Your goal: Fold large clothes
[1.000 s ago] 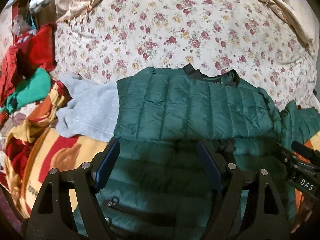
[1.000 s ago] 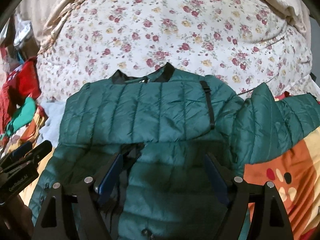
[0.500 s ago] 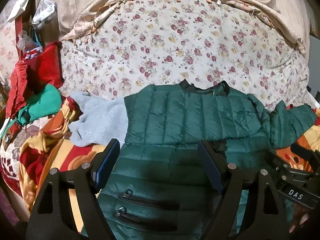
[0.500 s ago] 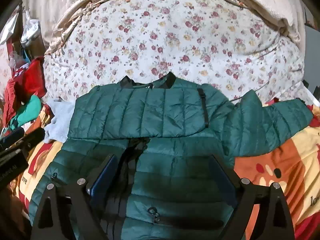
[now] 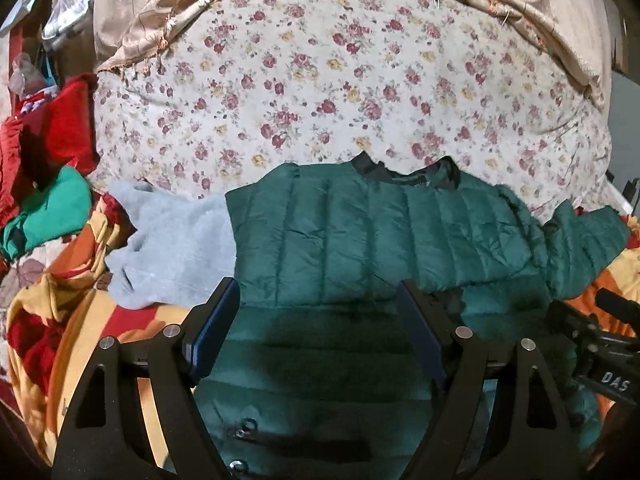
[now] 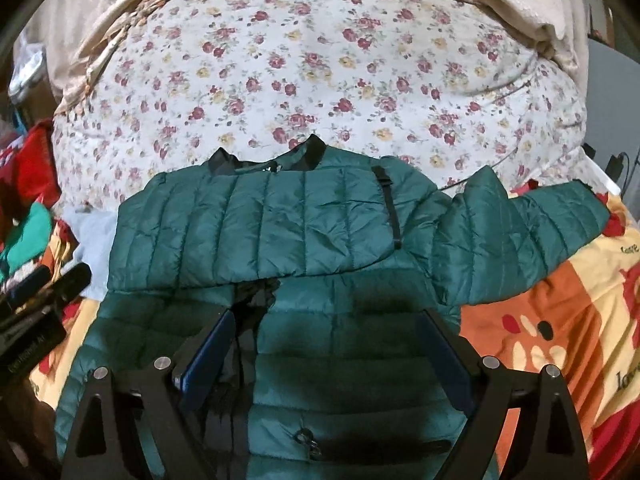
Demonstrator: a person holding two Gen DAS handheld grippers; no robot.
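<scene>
My left gripper (image 5: 318, 330): jaws spread wide, nothing between the pads, hanging above the lower front of the jacket.
My right gripper (image 6: 326, 350): also spread and empty; its jaws have just been opening wider, with only jacket fabric below them, not pinched.
Green puffer jacket (image 6: 264, 220): straight ahead of both tools, lying on the bed; the near part under my fingers shows the open zip and pocket zips, and one sleeve already lies folded across the chest just beyond my fingertips.
Other sleeve (image 6: 520, 232): ahead and to the right of my right tool, stretched out onto the patterned blanket (image 6: 560, 320).
Step in hand: I judge one sleeve is folded in and I am between grasps, with the second sleeve's turn next.
Next move: it calls for my right tool to swing right, pinch the cuff end and carry it back across the chest while the left steadies the body.
Edges: the collar marks the far edge; the hem runs below my view, so I cannot tell where it ends.
Grey garment (image 5: 172, 248): ahead-left of my left tool, touching the jacket's left edge; it could get dragged along.
Open room: the floral quilt (image 5: 320, 80) beyond the collar is bare; left side is crowded with red and green clothes (image 5: 48, 184).
</scene>
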